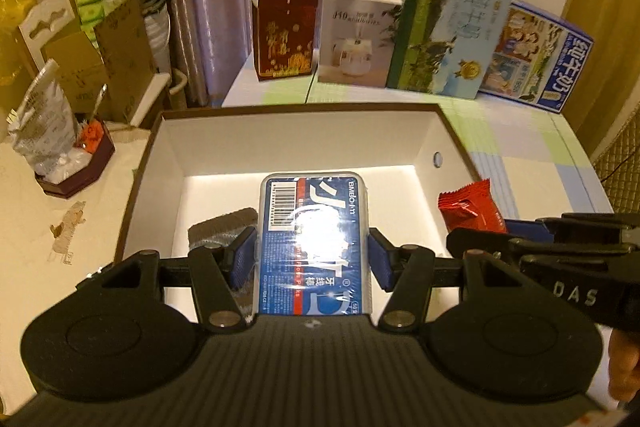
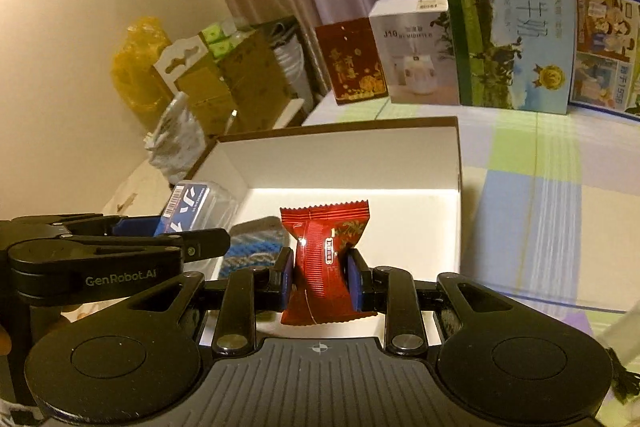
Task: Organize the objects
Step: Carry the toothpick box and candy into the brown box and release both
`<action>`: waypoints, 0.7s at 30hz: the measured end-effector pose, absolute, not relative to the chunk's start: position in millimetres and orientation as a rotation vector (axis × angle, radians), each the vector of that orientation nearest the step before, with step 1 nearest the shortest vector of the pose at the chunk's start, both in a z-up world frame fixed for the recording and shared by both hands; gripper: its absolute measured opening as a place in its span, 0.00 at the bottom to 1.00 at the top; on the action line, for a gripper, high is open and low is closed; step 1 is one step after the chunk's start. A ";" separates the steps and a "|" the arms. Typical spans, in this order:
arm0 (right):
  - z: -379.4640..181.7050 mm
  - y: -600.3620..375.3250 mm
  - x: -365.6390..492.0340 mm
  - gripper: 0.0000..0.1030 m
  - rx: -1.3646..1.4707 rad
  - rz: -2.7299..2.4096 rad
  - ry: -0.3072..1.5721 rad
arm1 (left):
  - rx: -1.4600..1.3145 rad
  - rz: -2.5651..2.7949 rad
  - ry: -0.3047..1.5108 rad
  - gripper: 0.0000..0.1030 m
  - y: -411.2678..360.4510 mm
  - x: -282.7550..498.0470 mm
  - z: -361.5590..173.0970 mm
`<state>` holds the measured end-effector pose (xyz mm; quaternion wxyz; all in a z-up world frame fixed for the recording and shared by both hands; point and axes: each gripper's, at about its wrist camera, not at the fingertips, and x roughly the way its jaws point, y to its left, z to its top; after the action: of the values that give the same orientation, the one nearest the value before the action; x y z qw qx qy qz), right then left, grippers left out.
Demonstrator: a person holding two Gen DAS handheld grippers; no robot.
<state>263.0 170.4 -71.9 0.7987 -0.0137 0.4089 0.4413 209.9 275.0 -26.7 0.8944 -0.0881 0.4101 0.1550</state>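
The floss-pick case (image 1: 314, 243), a flat clear plastic case with a blue label, is clamped across its short width between the blue pads of the left hand-held gripper (image 1: 314, 259). Its long axis runs straight ahead along the fingers, and its far end is held out over the white floor of the open box (image 1: 296, 143). The case is judged to be above the box floor rather than resting on it, though the height cannot be told.

The red snack packet (image 2: 326, 259) is pinched at its waist by the right hand-held gripper (image 2: 320, 277), upright, with its crimped top edge uppermost. It is held over the near right part of the same box, beside the right wall.

A grey-blue woven item (image 2: 256, 247) lies on the box floor between the two loads, just left of the packet and below the case.

Both loads are thus already over the box, side by side, the case to the left. The coming move is judged to be a short lowering and release, with neither piece set down on the woven item.

The box stands on a checked cloth on the bench (image 1: 532, 151).
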 end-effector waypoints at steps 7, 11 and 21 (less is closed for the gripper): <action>-102.6 201.3 279.0 0.24 -0.080 0.863 0.963 | -0.227 0.318 0.963 0.52 298.9 239.5 -65.0; -118.0 212.0 286.1 0.24 -0.114 0.823 1.001 | -0.245 0.313 1.022 0.52 304.2 252.0 -85.7; -133.6 220.4 291.5 0.24 -0.143 0.782 1.054 | -0.281 0.278 1.100 0.52 311.6 267.7 -118.8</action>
<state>291.5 220.4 -133.6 0.7899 -0.0663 0.4897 0.3631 267.7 311.6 -118.8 0.8342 -0.1325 0.5190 0.1313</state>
